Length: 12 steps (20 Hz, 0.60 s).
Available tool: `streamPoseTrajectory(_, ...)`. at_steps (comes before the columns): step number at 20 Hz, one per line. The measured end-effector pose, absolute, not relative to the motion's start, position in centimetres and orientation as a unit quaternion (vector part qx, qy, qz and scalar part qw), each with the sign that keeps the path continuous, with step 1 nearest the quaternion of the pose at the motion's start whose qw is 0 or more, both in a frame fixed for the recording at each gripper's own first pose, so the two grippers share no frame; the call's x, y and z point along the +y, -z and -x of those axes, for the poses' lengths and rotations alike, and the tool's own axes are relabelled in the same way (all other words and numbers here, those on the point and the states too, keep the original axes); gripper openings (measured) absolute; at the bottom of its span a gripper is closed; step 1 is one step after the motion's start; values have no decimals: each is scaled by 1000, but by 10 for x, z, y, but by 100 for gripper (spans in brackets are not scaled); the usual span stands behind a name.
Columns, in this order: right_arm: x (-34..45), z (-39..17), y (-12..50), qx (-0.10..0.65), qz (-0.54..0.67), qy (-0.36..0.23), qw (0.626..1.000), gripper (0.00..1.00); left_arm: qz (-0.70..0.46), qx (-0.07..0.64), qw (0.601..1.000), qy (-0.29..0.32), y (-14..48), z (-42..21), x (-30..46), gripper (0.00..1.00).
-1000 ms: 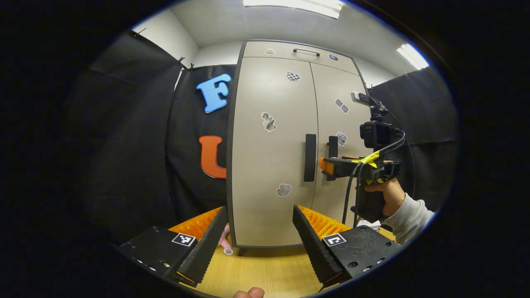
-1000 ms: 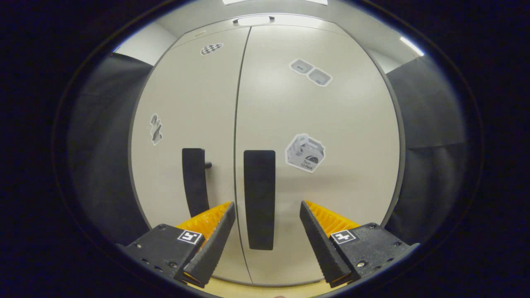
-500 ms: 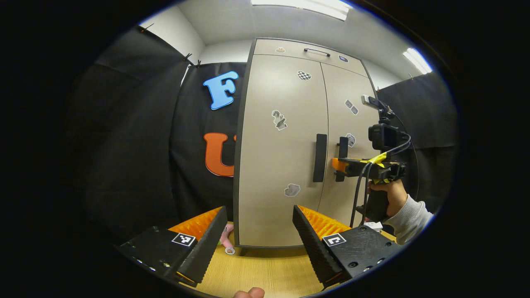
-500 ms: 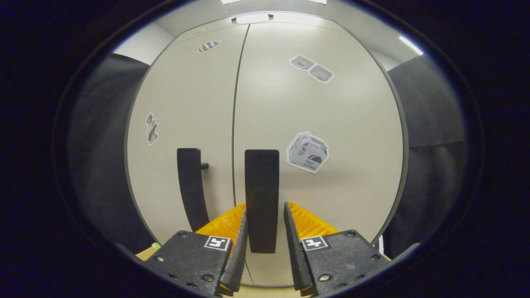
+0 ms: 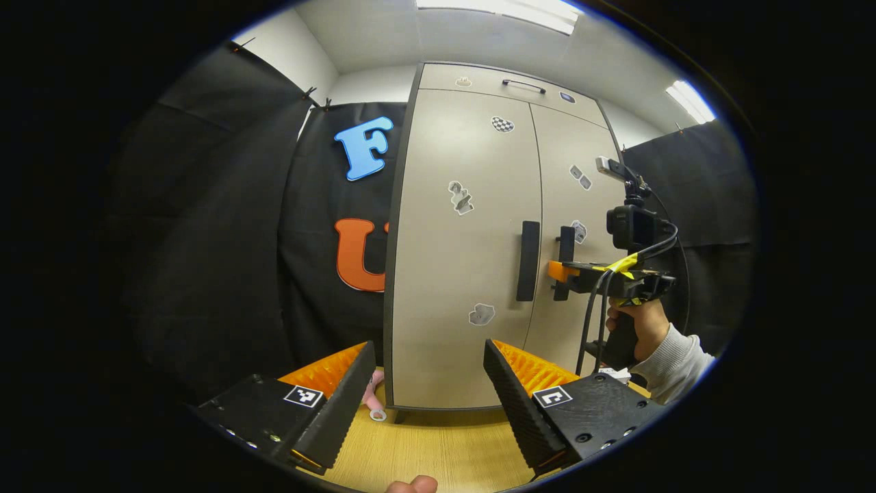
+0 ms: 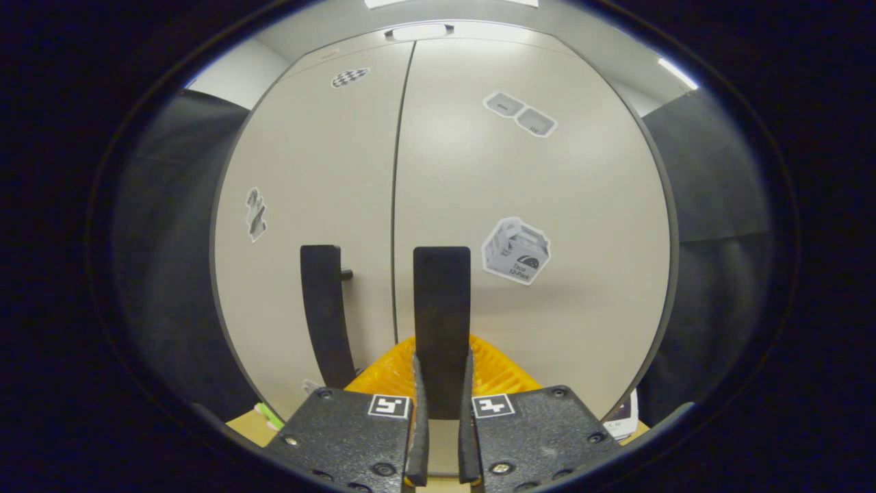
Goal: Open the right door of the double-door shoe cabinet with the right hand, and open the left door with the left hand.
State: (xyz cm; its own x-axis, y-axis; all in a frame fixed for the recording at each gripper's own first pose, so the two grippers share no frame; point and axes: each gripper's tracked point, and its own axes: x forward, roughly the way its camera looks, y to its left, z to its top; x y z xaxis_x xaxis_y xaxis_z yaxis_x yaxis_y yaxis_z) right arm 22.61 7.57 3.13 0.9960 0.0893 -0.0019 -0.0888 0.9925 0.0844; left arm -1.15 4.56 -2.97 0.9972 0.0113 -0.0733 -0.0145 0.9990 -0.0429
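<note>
- Left gripper view: the left gripper (image 5: 423, 383) is at 6 o'clock in the picture, its two fingers spread wide with nothing between them.
- Above the fingers stands the beige double-door shoe cabinet (image 5: 479, 239) on a wooden table (image 5: 438, 445). Both doors look closed.
- The left door (image 5: 458, 253) has a black vertical left handle (image 5: 527, 261) near its inner edge, about at the centre of the picture.
- The right door (image 5: 568, 205) is at 2 o'clock. Its right handle (image 5: 564, 239) is partly covered by the right gripper (image 5: 558, 272), which a hand (image 5: 640, 325) in a light sleeve holds at 3 o'clock.
- A small pink object (image 5: 373, 394) with a ring lies on the table at the left foot of the cabinet, at 7 o'clock.
- Right gripper view: the right gripper (image 6: 441, 424) is at 6 o'clock, its fingers narrow and pressed on both sides of the lower end of the right handle (image 6: 441, 322).
- The left handle (image 6: 325, 308) is just beside, at 8 o'clock, on the left door (image 6: 315, 171).
- The right door (image 6: 534, 205) takes the area from 12 to 4 o'clock and carries a box-shaped sticker (image 6: 515, 250) near the handle.
</note>
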Motion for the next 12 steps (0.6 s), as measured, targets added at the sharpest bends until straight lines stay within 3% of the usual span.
streamPoseTrajectory(12, 51, -144, -29, 20, -42, -105, 993, 15, 14, 25, 999, -17, 19, 20, 42, 95)
